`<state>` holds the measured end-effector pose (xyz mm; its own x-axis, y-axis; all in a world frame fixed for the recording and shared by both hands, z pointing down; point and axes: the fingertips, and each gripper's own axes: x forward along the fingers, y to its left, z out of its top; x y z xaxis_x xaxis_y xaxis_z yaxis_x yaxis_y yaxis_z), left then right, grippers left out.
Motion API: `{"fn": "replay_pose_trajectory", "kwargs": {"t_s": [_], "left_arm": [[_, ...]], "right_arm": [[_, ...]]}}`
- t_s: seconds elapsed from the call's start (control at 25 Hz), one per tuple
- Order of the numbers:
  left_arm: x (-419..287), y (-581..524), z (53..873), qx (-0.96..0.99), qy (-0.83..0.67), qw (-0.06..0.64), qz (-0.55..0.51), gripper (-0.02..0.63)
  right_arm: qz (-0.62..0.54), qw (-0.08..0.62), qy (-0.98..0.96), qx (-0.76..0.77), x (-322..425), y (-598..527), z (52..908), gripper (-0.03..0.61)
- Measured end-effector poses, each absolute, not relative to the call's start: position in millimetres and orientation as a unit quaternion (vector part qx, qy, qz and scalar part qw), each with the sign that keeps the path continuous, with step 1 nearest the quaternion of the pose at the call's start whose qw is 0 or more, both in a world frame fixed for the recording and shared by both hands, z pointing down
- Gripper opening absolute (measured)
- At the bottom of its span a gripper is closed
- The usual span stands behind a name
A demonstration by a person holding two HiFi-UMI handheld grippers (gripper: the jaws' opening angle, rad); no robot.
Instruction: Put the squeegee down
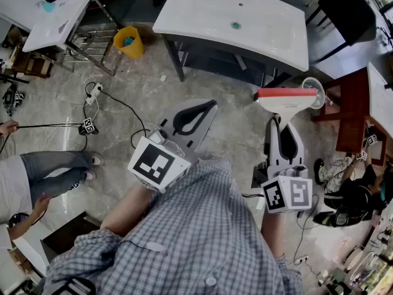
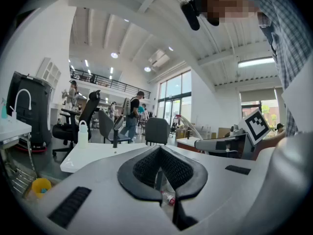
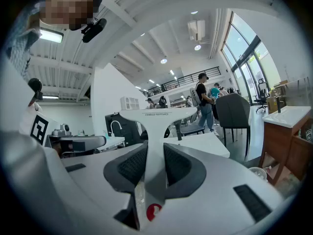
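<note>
The squeegee has a white handle and a red-edged blade, and it is held up over the marble floor in the head view. My right gripper is shut on its handle. In the right gripper view the white squeegee stands upright between the black pads of the right gripper, its T-shaped head above the jaws. My left gripper hangs to the left of it, apart from the squeegee. In the left gripper view the left gripper has its jaws together with nothing between them.
A white sink countertop on a dark frame stands ahead. A yellow bin and floor cables lie at the left. A white fan and a brown table are at the right. A seated person's legs show at left.
</note>
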<state>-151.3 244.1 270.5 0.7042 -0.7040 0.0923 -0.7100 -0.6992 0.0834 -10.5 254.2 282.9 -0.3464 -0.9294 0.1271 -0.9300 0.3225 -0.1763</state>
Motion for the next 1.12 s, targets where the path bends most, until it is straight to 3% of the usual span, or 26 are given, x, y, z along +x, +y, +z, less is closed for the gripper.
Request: {"fn": "replay_pose_trajectory", "kwargs": {"t_s": [1.12], "left_arm": [[-134, 256, 273, 0.902, -0.428, 0.050, 0.035, 0.003]], "right_arm": [[0.093, 0.005, -0.830, 0.550, 21, 262, 289, 0.089]]}}
